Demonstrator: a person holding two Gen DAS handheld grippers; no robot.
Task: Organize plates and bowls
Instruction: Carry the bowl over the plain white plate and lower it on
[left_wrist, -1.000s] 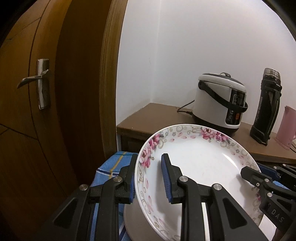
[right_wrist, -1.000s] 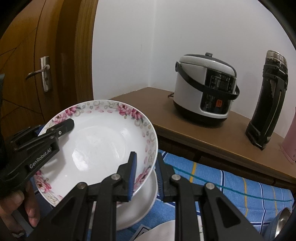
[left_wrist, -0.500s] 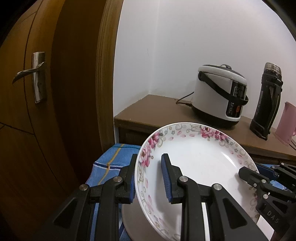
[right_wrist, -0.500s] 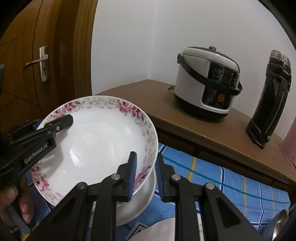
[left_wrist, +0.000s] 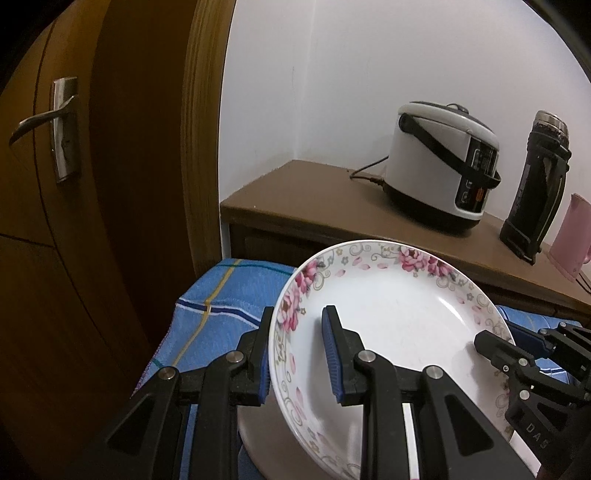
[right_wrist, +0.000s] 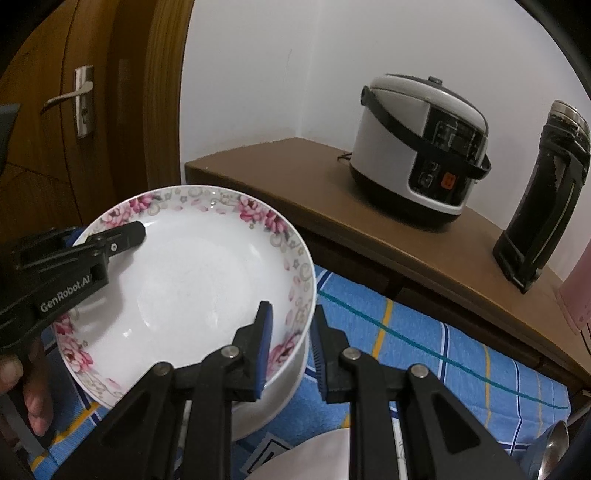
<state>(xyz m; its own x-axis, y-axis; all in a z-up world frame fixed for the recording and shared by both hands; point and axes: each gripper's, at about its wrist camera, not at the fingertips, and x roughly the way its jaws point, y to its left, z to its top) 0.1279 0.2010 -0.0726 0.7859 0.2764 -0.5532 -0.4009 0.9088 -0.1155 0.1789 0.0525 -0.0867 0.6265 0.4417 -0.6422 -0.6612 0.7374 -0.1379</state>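
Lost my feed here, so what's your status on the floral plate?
Left gripper and right gripper both clamped on the floral plate, opposite rims. Plate tilted above a white dish on the blue cloth. Nothing blocking.

Left gripper (left_wrist: 299, 350) jaws clamped, angled downward; right gripper (right_wrist: 291, 349) likewise clamped; fingers (right_wrist: 35, 391) wrapping left handle

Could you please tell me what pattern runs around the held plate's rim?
Pink flowers with grey scrollwork on the white plate; right wrist view shows it best.
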